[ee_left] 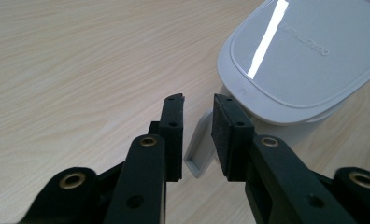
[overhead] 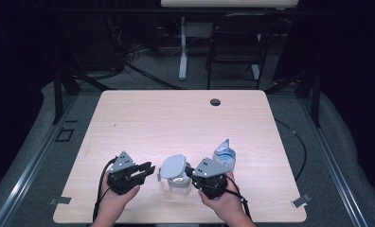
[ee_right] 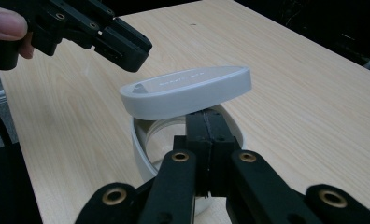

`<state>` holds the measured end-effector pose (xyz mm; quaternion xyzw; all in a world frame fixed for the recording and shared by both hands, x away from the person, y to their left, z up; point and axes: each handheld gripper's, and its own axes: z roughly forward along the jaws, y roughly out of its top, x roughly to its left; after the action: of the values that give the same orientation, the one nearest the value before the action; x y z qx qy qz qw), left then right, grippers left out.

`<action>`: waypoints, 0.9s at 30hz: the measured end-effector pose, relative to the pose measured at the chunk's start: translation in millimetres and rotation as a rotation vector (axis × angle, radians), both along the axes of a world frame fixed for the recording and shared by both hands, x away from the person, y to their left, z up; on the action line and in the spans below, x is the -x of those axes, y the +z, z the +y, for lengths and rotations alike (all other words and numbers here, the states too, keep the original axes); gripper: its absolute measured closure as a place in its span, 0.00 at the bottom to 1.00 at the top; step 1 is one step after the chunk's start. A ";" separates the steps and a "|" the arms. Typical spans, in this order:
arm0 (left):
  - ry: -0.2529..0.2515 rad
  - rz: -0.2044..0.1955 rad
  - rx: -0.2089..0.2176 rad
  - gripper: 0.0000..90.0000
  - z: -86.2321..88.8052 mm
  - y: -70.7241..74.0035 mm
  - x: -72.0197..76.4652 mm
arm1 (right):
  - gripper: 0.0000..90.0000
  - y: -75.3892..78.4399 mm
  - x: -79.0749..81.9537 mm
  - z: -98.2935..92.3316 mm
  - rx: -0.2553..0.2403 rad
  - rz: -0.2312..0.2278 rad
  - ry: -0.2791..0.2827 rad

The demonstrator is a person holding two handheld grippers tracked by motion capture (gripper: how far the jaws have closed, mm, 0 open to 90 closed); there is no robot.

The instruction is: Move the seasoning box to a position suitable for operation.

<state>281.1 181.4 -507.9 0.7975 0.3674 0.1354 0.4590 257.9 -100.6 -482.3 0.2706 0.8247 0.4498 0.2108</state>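
Pale wood table point(overhead: 143, 123): a light-grained top that carries everything in the scene; a dark round cable hole sits near its far edge in the high view.
Grey container point(ee_right: 143, 156): a rounded plastic box standing near the table's front edge, between the two grippers; its clear, glossy inside shows below the raised lid.
Lid point(overhead: 173, 166): light grey and rounded, lifted and tilted above the container's mouth; in the left gripper view it bears faint embossed lettering too small to read, and a small latch tab point(ee_left: 199, 149) hangs down from its front edge.
Blue-and-white pouch point(overhead: 224, 154): stands just beyond the right gripper, on the far right side of the container.
Left gripper point(ee_left: 197, 133): held in the person's left hand point(overhead: 114, 201), just left of the container; its jaws stand partly apart with the latch tab lying in the gap, and neither pad presses on it.
Right gripper point(ee_right: 206, 140): held in the person's right hand point(overhead: 228, 205), jaws brought fully together at the container's near rim, under the raised lid; whether a thin edge of the rim is pinched between the pads cannot be told.
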 end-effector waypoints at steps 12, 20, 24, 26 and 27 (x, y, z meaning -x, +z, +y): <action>-0.010 0.022 -0.017 0.76 2.2 -12.6 0.6 | 1.00 0.9 -0.8 1.6 -0.001 -0.002 -0.002; -0.022 0.024 -0.036 0.76 -1.1 -16.5 3.2 | 1.00 2.8 -1.5 2.2 0.001 -0.004 0.001; -0.034 0.021 -0.045 0.76 -1.3 -18.4 4.2 | 1.00 4.3 -2.1 3.2 0.003 -0.009 0.000; -0.034 0.023 -0.043 0.76 -1.4 -19.2 4.4 | 1.00 5.4 -2.3 3.7 0.003 -0.011 0.002; -0.033 0.025 -0.041 0.76 -1.4 -19.5 4.5 | 1.00 5.8 -2.4 3.9 0.003 -0.014 0.000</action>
<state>276.5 180.0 -527.4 0.8142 0.3572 0.1253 0.4402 260.3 -96.6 -476.5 0.2669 0.8239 0.4505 0.2169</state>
